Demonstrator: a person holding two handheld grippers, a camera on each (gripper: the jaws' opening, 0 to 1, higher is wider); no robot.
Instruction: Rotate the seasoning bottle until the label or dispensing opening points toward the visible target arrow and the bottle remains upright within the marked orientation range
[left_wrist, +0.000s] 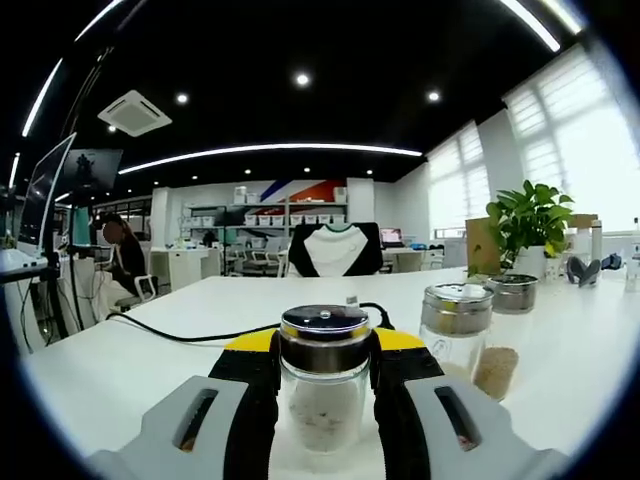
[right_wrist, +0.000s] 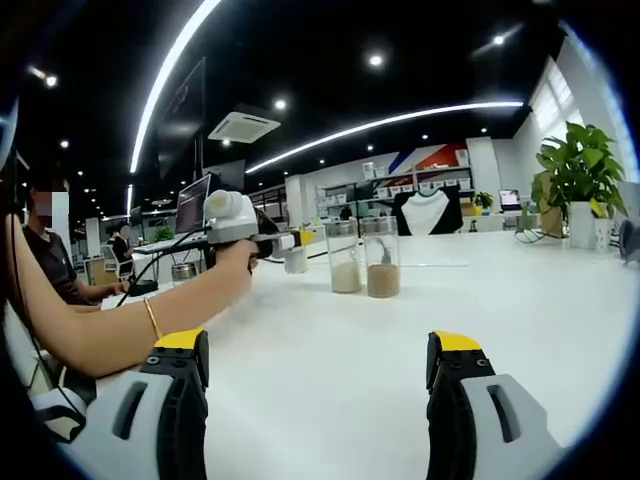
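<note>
A glass seasoning bottle (left_wrist: 323, 395) with a steel lid and pale grains stands upright on the white table (left_wrist: 180, 365). My left gripper (left_wrist: 325, 342) is shut on it, with the black pads pressed against both sides of the glass. In the right gripper view, a hand (right_wrist: 232, 262) holds the left gripper (right_wrist: 285, 255) out toward the same bottle (right_wrist: 343, 260) at the table's middle. My right gripper (right_wrist: 318, 345) is open and wide apart, low over the near table, with nothing between its fingers.
A second glass bottle (left_wrist: 458, 335) with brown seasoning (right_wrist: 382, 262) stands just right of the held one. A low steel-lidded jar (left_wrist: 513, 292) and a potted plant (left_wrist: 530, 225) sit further right. A black cable (left_wrist: 180, 335) crosses the table. A person's forearm (right_wrist: 100, 335) reaches in from the left.
</note>
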